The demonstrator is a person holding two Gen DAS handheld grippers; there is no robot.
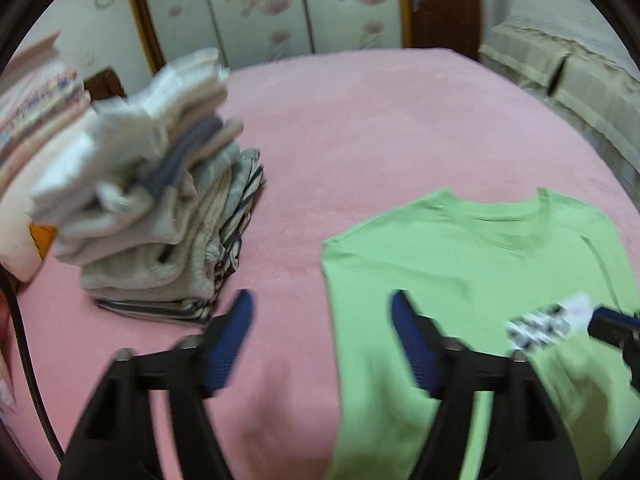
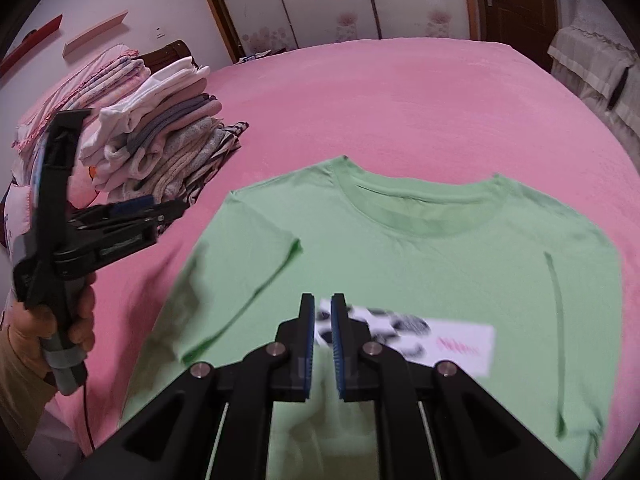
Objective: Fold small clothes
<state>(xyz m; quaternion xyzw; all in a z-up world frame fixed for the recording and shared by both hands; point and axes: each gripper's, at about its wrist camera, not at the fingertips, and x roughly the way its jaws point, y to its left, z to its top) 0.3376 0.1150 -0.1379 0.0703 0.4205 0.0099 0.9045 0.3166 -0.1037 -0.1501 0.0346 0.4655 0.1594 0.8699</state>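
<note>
Our right tongs (image 2: pixel 321 336), nearly pressed together, sit over the green shirt (image 2: pixel 420 260), collar far; left tongs (image 1: pixel 322 340), spread, straddle its left edge.

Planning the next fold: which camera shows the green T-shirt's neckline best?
The right wrist view. The green T-shirt lies nearly whole there, and its neckline is sharp and near the centre. In the left wrist view the shirt is blurred, pushed to the right and cut by the frame edge, though the collar still shows.
</note>
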